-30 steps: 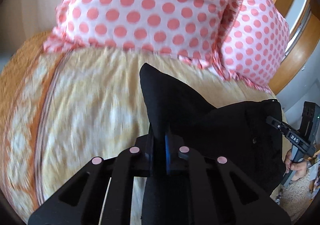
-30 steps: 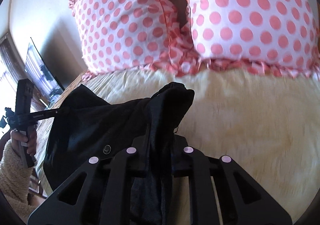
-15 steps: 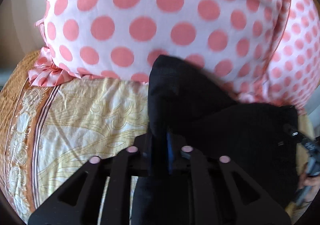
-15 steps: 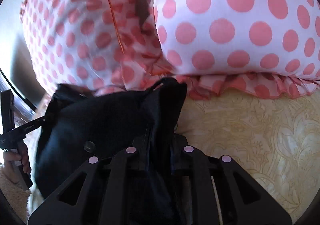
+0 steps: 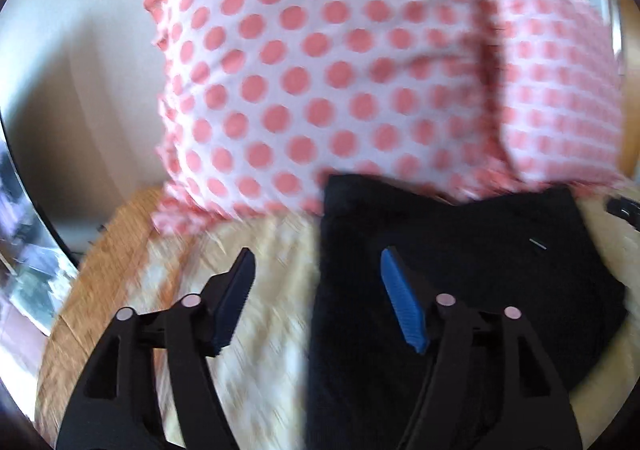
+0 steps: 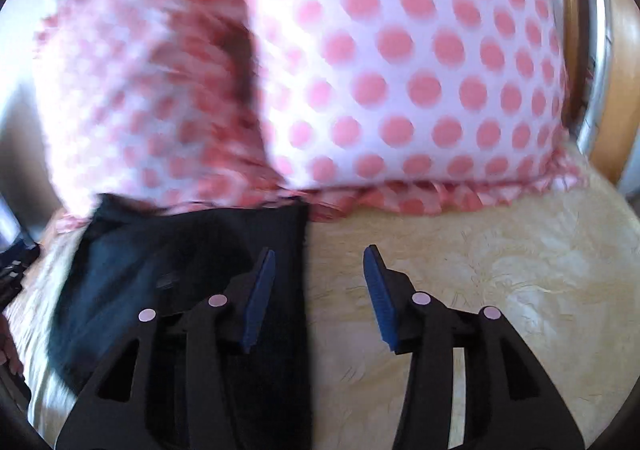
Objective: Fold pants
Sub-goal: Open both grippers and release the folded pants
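The black pants (image 5: 460,278) lie flat on the yellow patterned bedspread (image 5: 272,290), their far edge against the polka-dot pillows. My left gripper (image 5: 316,262) is open and empty, straddling the pants' left edge. In the right wrist view the pants (image 6: 192,270) lie at the left, and my right gripper (image 6: 320,262) is open and empty over their right edge. Both views are motion-blurred.
Two white pillows with pink dots (image 5: 340,70) (image 6: 400,70) stand close behind the pants. A wooden headboard (image 6: 616,70) curves at the right. The bed's orange border (image 5: 100,270) and edge are at the left. The other gripper's tip (image 5: 624,208) shows at the right.
Both grippers were shut on the pants' edges and carried them toward the pillows. Now both have opened and let go, and the pants lie flat.
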The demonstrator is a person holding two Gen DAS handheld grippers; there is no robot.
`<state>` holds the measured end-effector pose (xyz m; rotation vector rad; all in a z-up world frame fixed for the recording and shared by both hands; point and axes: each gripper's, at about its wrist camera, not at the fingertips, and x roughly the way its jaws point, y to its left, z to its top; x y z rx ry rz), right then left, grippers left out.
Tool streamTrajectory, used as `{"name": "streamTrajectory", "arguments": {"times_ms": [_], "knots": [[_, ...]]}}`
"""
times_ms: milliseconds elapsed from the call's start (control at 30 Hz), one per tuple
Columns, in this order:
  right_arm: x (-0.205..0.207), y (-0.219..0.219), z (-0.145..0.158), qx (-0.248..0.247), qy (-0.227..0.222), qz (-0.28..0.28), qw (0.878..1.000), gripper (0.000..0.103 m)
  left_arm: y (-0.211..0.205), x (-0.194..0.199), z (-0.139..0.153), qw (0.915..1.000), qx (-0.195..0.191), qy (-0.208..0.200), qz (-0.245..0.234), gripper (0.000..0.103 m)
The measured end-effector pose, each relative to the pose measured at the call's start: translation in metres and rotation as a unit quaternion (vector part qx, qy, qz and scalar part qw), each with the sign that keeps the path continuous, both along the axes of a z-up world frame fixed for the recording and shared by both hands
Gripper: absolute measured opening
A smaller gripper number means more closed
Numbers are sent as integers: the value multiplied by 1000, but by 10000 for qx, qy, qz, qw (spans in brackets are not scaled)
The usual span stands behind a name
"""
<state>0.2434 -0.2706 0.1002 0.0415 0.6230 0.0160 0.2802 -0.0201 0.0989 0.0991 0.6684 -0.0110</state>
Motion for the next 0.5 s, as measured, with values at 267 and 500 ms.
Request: {"name": "streamTrajectory", "arguments": {"times_ms": [267,500], "knots": [[-51,82,-27,-500,366,950,9935,60,-47,-62,-36,9931,-634,693,-709,73],[-39,91,-58,-934,1062,861,9862,63,-51,-55,-68,9886,-488,1254,-672,81]]}}
